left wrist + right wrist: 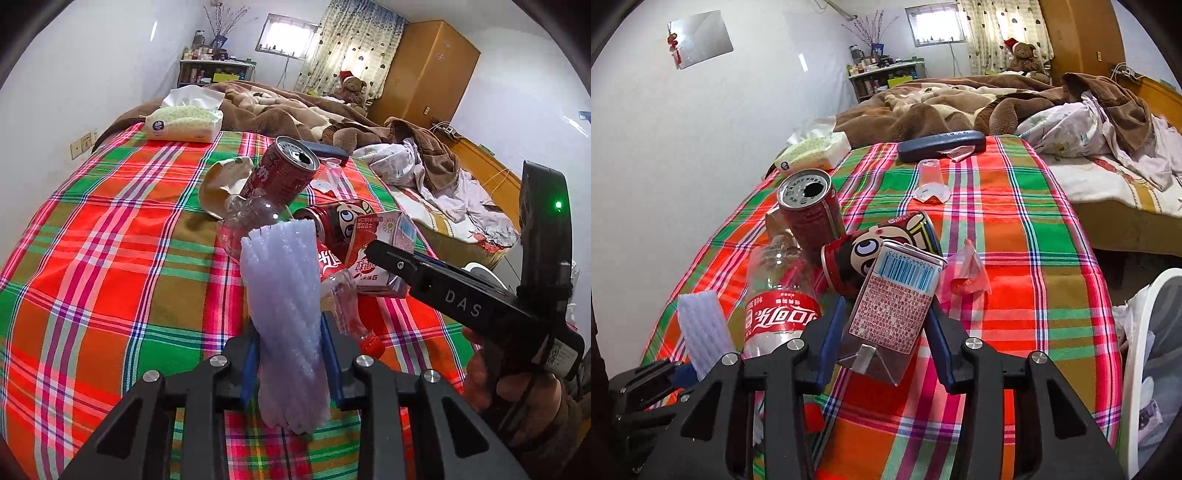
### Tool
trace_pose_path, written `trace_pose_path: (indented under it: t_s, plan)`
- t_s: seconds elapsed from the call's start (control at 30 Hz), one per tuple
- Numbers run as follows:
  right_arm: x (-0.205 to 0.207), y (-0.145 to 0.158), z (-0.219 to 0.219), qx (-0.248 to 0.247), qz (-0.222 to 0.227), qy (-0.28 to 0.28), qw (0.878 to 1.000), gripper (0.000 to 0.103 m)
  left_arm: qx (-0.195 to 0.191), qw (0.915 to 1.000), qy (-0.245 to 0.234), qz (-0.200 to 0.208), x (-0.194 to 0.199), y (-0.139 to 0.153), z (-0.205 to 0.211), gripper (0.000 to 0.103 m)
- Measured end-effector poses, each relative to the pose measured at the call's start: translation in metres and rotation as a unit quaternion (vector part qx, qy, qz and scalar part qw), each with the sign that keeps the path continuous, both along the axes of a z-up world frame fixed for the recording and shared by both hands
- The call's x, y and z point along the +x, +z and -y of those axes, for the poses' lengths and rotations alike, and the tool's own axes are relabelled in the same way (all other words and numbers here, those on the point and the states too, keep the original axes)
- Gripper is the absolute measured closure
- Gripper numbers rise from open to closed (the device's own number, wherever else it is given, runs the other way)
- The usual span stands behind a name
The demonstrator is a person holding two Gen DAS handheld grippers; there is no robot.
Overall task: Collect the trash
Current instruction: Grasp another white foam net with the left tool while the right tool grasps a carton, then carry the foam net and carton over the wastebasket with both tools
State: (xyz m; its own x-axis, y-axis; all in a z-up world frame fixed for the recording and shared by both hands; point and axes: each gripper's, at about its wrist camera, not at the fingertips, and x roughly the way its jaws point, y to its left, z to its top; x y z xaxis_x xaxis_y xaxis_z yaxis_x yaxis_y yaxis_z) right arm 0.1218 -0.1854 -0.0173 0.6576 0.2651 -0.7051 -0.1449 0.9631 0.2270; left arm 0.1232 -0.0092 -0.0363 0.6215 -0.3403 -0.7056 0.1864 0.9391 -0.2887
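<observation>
1. Translucent white foam netting (282,314) stands clamped between the blue pads of our left gripper (291,354), its long axis running upright and forward along the fingers.
2. Our right gripper (886,343) has its jaws apart with the red drink carton (895,306) between them; we cannot tell whether the pads touch its sides yet. The carton's long axis points away from us, tilted up onto the pile.
3. Just left of the carton lies the clear cola bottle (779,314), with its red cap toward us in the left view.
4. Behind the carton, a cartoon-faced can (871,254) lies on its side, and an opened red can (809,210) leans beyond it.
5. Farther out on the plaid bedsheet (1034,258) sit a small plastic wrapper (964,280) and a clear cup (931,177), well apart from both grippers.
6. We judge the right gripper nearer the carton, so closing there looks like the next step.
</observation>
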Motion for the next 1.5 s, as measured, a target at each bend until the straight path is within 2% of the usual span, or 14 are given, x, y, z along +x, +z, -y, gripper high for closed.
trace_pose_path:
  t_s: [0.17,0.53,0.93,1.5]
  plan:
    - [-0.002,0.001,0.001,-0.004,0.005,-0.006,1.0,0.066,0.003,1.0,0.002,0.004,-0.002,0.003,-0.003,0.072]
    - [-0.017,0.011,0.007,-0.02,0.032,-0.011,0.999,0.066,0.011,0.9998,0.0,0.016,-0.009,0.017,0.005,0.072]
    - [-0.03,0.021,0.031,-0.001,0.05,-0.034,0.998,0.066,0.025,0.9989,-0.013,0.037,-0.02,0.033,0.022,0.072]
    - [-0.062,0.039,0.096,-0.002,0.087,-0.102,0.991,0.066,0.038,0.9934,-0.074,0.079,-0.032,0.063,0.088,0.072]
